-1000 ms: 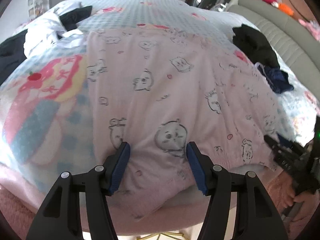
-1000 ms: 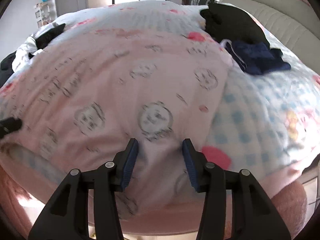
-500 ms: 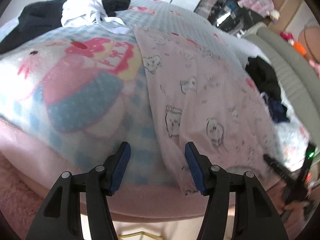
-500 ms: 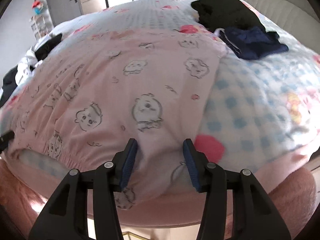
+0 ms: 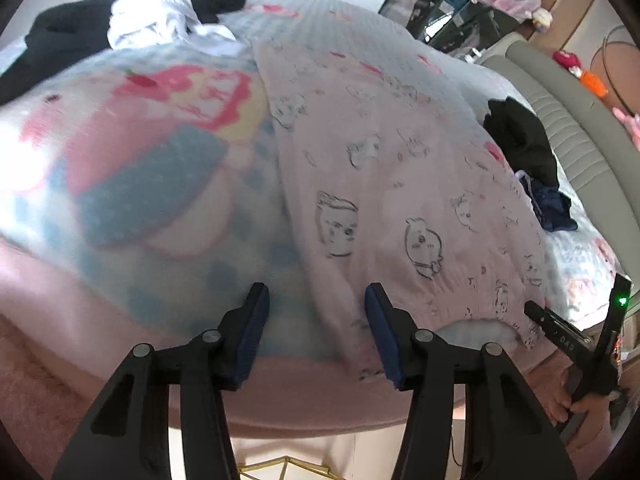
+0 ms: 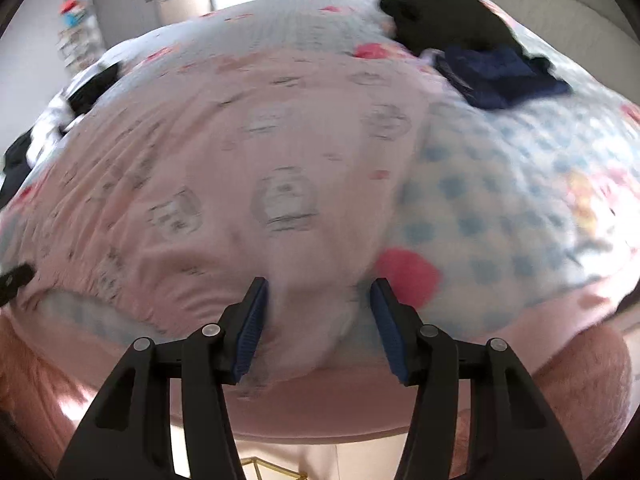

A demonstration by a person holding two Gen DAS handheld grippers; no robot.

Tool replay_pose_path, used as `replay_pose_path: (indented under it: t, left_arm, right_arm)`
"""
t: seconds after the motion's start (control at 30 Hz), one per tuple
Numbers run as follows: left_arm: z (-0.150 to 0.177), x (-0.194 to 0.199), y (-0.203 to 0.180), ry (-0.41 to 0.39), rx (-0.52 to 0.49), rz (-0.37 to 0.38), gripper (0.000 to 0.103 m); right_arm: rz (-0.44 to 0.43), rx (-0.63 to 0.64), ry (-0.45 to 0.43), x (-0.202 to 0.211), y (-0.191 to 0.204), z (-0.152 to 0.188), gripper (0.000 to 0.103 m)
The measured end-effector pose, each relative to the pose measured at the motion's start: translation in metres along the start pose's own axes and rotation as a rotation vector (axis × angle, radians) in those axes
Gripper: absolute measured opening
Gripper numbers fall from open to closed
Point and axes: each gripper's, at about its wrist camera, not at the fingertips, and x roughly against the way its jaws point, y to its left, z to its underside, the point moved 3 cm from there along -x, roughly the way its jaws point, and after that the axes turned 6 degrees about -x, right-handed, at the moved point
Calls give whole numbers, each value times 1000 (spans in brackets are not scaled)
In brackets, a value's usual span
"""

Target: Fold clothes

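Note:
A pale pink garment [image 5: 400, 168] printed with little cartoon faces lies spread flat on the bed. Its near hem hangs at the bed's front edge. My left gripper [image 5: 318, 332] hovers over the garment's near left corner; its jaws are closing, with the fabric's edge running between them and no pad pressing on it. My right gripper [image 6: 320, 324] is over the near right corner of the garment [image 6: 260, 140]. Its jaws are opening, and a soft bunch of pink cloth lies between them. At the far right of the left wrist view a hand [image 5: 576, 404] holds the right gripper.
The bed's blanket [image 5: 140, 160] is blue-checked with big pink pictures and a pink fuzzy border. A black garment [image 6: 448, 12] and a navy one [image 6: 496, 76] lie at the right. White and black clothes [image 5: 148, 20] are piled far left. A grey padded headboard [image 5: 580, 120] runs along the right.
The left gripper swung left from the middle of the near hem to the garment's left corner and its jaws narrowed. The right gripper stayed at the right corner and its jaws widened slightly.

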Motion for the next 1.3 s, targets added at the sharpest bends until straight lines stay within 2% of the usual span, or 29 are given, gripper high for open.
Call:
replay_pose_path:
  t: [0.1, 0.2, 0.27, 0.37, 0.5, 0.6, 0.7, 0.8, 0.97, 1.13, 1.3]
  left_arm:
    - [-19, 15, 15, -76, 75, 80, 52]
    - [-47, 9, 26, -89, 78, 73, 49]
    - [-59, -3, 32, -62, 61, 72, 37]
    - [-54, -8, 40, -28, 70, 61, 30]
    - [-35, -4, 47, -49, 91, 82, 30]
    - [-27, 2, 49, -47, 79, 91, 30]
    - [-26, 3, 49, -41, 71, 109, 30]
    - [-27, 2, 47, -35, 50, 122, 30]
    - [-22, -1, 42, -16, 86, 188, 30]
    - [-12, -6, 39, 15, 99, 186, 30]
    - [-13, -18, 46, 35, 185, 298, 30]
  right_arm:
    - [-7, -31, -2, 5, -5, -6, 53]
    - [-13, 3, -68, 25, 10, -17, 53]
    - [-41, 55, -104, 35, 29, -27, 53]
    - [-169, 165, -75, 41, 78, -39, 54]
    - [-338, 308, 6, 30, 156, -26, 54]
    - [-378, 428, 8, 19, 205, -10, 54]
    - [-357, 495, 27, 6, 242, 7, 52]
    - [-259, 463, 49, -13, 243, 13, 52]
    - [-212, 333, 52, -23, 201, 9, 52]
    - [-207, 278, 52, -23, 179, 5, 52]
    - [-231, 261, 68, -26, 177, 4, 52]
